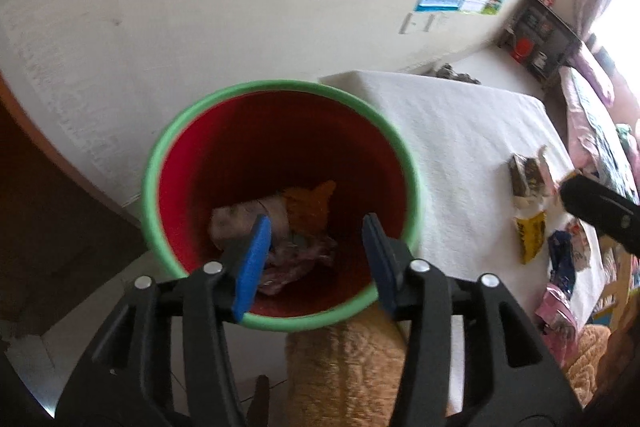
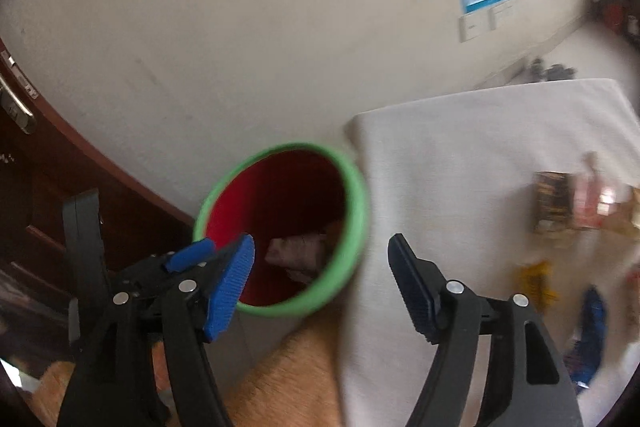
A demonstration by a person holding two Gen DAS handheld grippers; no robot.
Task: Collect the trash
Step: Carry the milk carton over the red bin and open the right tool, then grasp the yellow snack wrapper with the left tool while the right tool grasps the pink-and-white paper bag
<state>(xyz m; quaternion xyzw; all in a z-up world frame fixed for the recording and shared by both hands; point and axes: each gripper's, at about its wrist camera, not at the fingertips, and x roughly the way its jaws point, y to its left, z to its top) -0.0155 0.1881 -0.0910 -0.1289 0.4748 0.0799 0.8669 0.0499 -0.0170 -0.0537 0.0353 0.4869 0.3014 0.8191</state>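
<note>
Left gripper [image 1: 316,247] hangs wide open and empty above the red bin [image 1: 280,321], which already holds crumpled wrappers [image 1: 256,223]. Right gripper [image 2: 320,281], also open and empty, points between bin and table [image 2: 460,155]. Remaining trash [image 1: 530,203] lies scattered on the table; approach each piece low and pinch its centre.

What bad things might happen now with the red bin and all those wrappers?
1. The red bin stands right beside the table edge, not on it; a bump from the open left gripper over its mouth might tip it.
2. Wrappers remain on the table, some near its edge, and could slide off.
3. The right gripper is open and empty, and its view is blurred, so a hasty grab might miss.
</note>
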